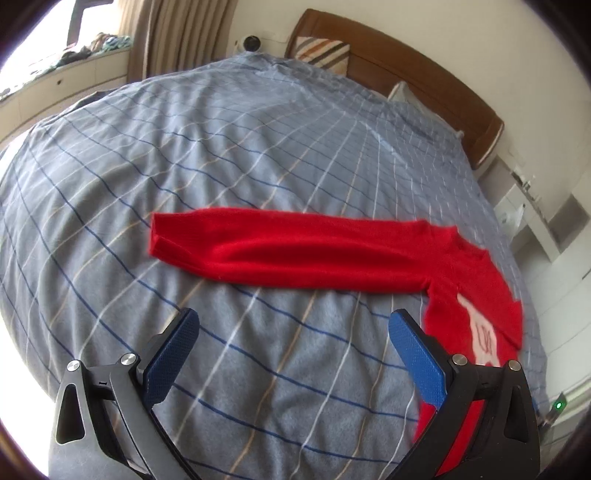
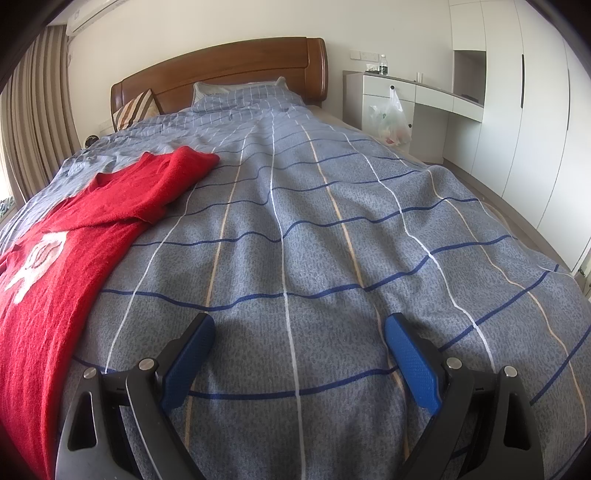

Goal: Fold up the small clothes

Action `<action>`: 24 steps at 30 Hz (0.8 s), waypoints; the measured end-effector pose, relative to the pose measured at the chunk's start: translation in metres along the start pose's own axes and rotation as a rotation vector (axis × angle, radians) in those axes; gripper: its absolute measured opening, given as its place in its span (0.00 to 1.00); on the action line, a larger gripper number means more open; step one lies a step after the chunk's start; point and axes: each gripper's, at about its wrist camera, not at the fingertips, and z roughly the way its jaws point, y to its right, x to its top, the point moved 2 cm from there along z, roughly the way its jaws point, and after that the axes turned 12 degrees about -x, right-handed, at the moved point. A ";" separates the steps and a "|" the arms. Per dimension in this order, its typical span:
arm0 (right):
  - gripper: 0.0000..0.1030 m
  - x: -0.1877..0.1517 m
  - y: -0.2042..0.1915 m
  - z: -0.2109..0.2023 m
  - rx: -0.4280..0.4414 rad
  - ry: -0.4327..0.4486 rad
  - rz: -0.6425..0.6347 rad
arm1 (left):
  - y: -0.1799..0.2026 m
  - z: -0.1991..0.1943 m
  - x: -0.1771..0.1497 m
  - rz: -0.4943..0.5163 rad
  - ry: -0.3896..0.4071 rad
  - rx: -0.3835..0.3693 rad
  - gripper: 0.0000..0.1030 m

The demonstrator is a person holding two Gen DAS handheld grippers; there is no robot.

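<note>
A small red knit sweater [image 1: 476, 291] with a white design lies flat on the grey-blue checked bed cover [image 1: 229, 155]. In the left wrist view one long sleeve [image 1: 280, 251] stretches out to the left across the cover, with the body at the right. My left gripper [image 1: 293, 325] is open and empty, just short of the sleeve. In the right wrist view the sweater [image 2: 74, 240] lies at the left, its other sleeve [image 2: 173, 173] spread toward the headboard. My right gripper [image 2: 299, 328] is open and empty over bare cover, to the right of the sweater's body.
A wooden headboard [image 2: 229, 70] with pillows [image 2: 236, 92] ends the bed. A white desk [image 2: 417, 92] with a hanging plastic bag [image 2: 395, 122] and white wardrobes [image 2: 524, 122] stand on the right. Curtains [image 1: 177, 33] and a window ledge [image 1: 62, 74] are on the left.
</note>
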 end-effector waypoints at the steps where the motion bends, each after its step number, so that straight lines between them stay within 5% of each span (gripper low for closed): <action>1: 0.90 0.000 0.000 0.000 -0.001 0.000 0.000 | -0.014 -0.005 0.012 -0.033 0.021 0.008 0.99; 9: 0.90 0.000 -0.003 0.002 -0.008 -0.001 -0.010 | -0.103 0.025 0.048 -0.192 -0.032 0.144 0.93; 13: 0.91 0.000 -0.003 0.002 -0.012 -0.003 -0.014 | -0.107 0.056 0.039 -0.227 -0.117 0.099 0.80; 15: 0.91 0.001 -0.003 0.002 -0.014 -0.004 -0.016 | -0.102 0.069 0.034 -0.200 -0.142 0.141 0.77; 16: 0.91 0.001 -0.004 0.002 -0.014 -0.004 -0.016 | -0.101 0.074 0.033 -0.186 -0.147 0.169 0.70; 18: 0.91 0.001 -0.003 0.002 -0.013 -0.004 -0.015 | -0.096 0.080 0.034 -0.162 -0.162 0.208 0.06; 20: 0.91 0.001 -0.003 0.002 -0.013 -0.004 -0.015 | -0.082 0.074 0.046 -0.158 -0.118 0.209 0.02; 24: 0.91 0.001 -0.004 0.002 -0.013 -0.004 -0.015 | 0.004 0.056 0.095 0.015 -0.024 0.147 0.02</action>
